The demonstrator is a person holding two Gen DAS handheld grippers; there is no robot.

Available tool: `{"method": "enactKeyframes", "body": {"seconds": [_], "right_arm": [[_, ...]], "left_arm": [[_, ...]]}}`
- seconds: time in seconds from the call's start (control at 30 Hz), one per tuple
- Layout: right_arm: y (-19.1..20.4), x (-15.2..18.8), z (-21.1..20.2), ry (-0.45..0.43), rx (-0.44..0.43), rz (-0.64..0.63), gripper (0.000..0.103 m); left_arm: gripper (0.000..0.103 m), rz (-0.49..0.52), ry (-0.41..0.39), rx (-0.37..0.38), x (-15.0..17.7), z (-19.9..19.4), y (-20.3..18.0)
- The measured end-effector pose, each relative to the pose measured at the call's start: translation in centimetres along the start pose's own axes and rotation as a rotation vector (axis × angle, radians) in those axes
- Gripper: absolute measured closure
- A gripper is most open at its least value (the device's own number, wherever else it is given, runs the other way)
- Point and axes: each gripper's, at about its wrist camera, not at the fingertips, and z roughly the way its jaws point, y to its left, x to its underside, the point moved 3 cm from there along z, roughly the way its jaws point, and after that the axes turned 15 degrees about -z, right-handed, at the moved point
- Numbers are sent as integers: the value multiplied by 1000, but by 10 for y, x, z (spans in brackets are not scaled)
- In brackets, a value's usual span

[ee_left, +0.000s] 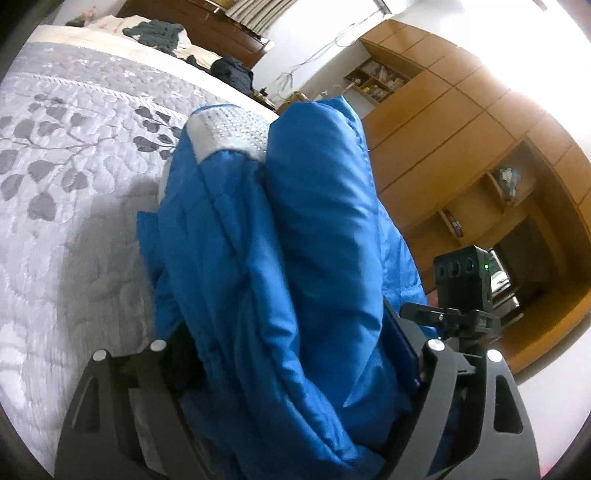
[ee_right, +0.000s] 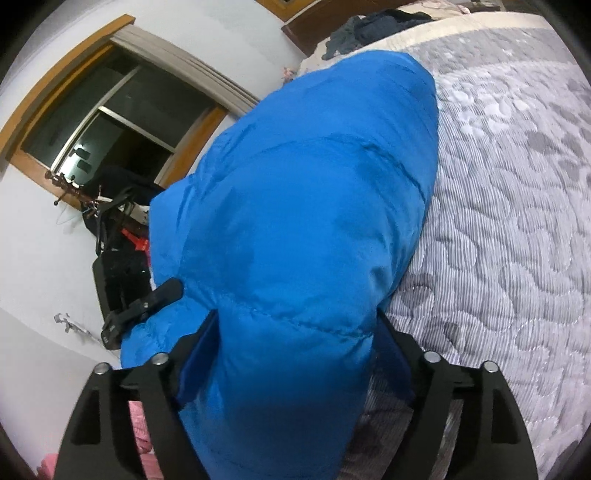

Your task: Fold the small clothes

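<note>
A bright blue padded jacket (ee_left: 280, 236) fills the middle of the left wrist view, bunched and lifted above the bed, with a white studded patch (ee_left: 225, 133) near its top. My left gripper (ee_left: 295, 369) is shut on a thick fold of it; the fingertips are buried in the fabric. In the right wrist view the same blue jacket (ee_right: 303, 206) bulges over my right gripper (ee_right: 295, 354), which is shut on it as well. The right gripper's black body (ee_left: 465, 291) shows at the jacket's right edge in the left wrist view.
A grey quilted bedspread with a leaf pattern (ee_left: 74, 177) lies under the jacket. Dark clothes (ee_left: 155, 31) are piled at the head of the bed. Wooden cupboards (ee_left: 461, 122) stand beside the bed. A window (ee_right: 110, 122) and a hanging dark bag (ee_right: 122, 236) are on the wall.
</note>
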Motion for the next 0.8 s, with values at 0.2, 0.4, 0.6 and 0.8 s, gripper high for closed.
{"method": "enactKeyframes", "body": {"seconds": [0.2,0.4,0.6,0.8], "right_arm": [[9,4,-22,-11,98,4,19],[39,11,-68,-56,213,-46,18],[60,32,-67,-5,233,-59,18],[67,42,-55,34,265,-72,18]], "left_arm": [[18,-1,-55,-64,5,-34,-7],[17,123,-190,-117,10,-87,-47],[14,266,-179,-191,30,-87,-90],[14,299,-119,-303,46,-65,-74]]}}
